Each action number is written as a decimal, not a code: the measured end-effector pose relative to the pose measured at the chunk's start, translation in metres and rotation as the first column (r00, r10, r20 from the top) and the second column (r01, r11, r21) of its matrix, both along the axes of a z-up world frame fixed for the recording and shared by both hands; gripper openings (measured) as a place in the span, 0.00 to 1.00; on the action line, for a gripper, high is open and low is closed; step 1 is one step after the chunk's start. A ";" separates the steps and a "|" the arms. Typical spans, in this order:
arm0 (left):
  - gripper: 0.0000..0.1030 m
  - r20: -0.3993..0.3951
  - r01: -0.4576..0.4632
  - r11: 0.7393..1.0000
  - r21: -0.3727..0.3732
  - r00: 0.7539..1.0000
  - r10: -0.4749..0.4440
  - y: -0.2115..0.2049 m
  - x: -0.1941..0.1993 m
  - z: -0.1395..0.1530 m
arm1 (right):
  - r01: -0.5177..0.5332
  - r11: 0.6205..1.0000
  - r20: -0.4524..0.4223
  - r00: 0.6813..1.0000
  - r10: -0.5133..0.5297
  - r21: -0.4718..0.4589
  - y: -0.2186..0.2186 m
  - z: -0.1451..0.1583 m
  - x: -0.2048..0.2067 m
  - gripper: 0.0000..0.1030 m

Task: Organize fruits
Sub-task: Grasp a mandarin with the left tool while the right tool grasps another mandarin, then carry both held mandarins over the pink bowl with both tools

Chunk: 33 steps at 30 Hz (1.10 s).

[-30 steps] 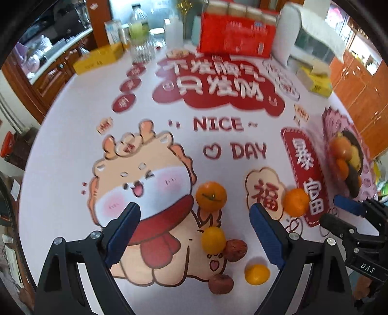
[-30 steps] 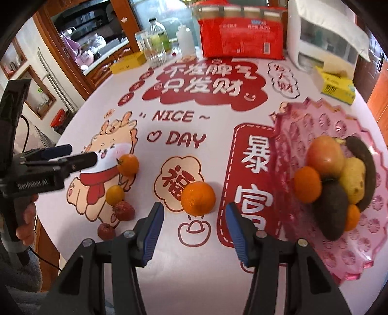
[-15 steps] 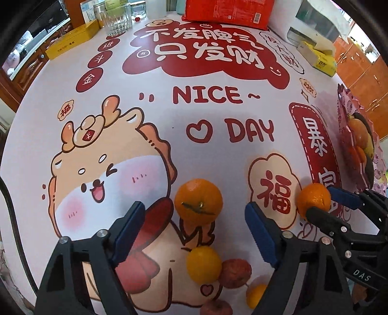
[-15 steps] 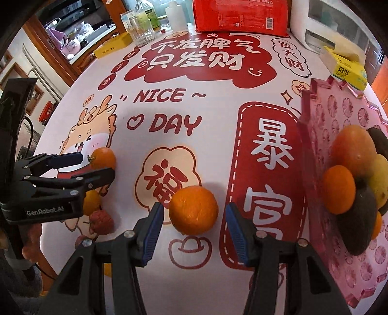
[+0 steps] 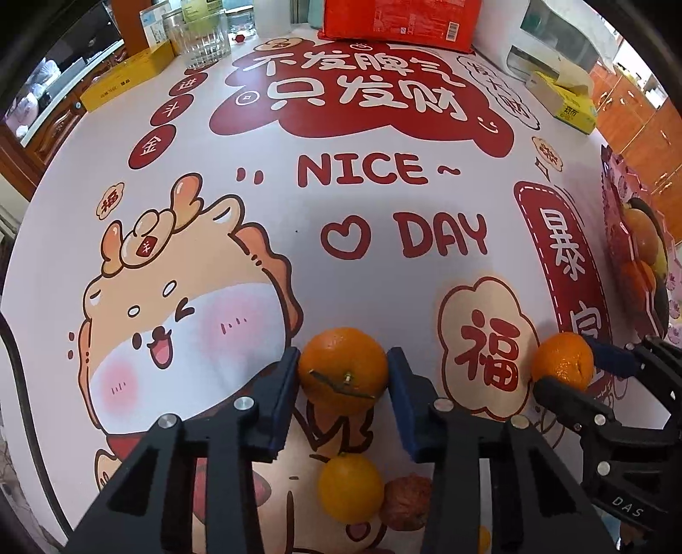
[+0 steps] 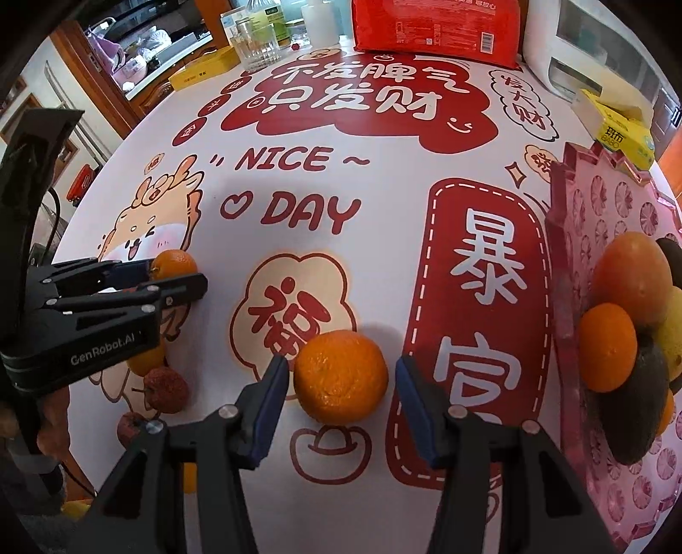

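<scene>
Blue-padded jaws of the left gripper (image 5: 343, 385) are closing on a stemmed orange (image 5: 343, 370), both pads already against its sides, on a festive printed table cover (image 5: 362, 272). The right gripper (image 6: 339, 394) is narrowing around a second orange (image 6: 341, 376), which sits between its fingers; the left pad touches the peel while a sliver of gap remains on the right. Near the left gripper lie a small yellow citrus (image 5: 350, 487) and a brown, rough-skinned fruit (image 5: 406, 502), touching each other. To the far right of the second orange, a pink plastic tray (image 6: 596, 204) holds a heap of fruit: a large orange-red fruit (image 6: 631, 277), a tangerine (image 6: 607, 347) and a dark avocado (image 6: 637, 409). At the far edge of the table stand a red package (image 6: 437, 30) and a drinking glass (image 5: 202, 40).
</scene>
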<state>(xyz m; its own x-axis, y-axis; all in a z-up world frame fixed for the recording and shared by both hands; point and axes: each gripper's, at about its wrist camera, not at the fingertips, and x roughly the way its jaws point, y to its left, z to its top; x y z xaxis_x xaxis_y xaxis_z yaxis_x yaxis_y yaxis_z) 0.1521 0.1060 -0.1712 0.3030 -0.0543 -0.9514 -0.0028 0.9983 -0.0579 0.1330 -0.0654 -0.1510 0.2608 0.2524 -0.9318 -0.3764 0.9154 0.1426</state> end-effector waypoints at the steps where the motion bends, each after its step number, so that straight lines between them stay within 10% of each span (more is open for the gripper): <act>1: 0.38 0.003 -0.003 1.000 -0.003 1.000 0.003 0.000 0.000 0.000 | -0.003 1.000 -0.003 1.000 0.003 0.001 0.001 -0.001 0.000 0.44; 33: 0.37 0.210 0.136 0.990 0.037 0.968 -0.140 -0.090 -0.076 0.112 | -0.044 0.999 0.195 0.980 0.038 0.029 -0.045 0.076 -0.086 0.43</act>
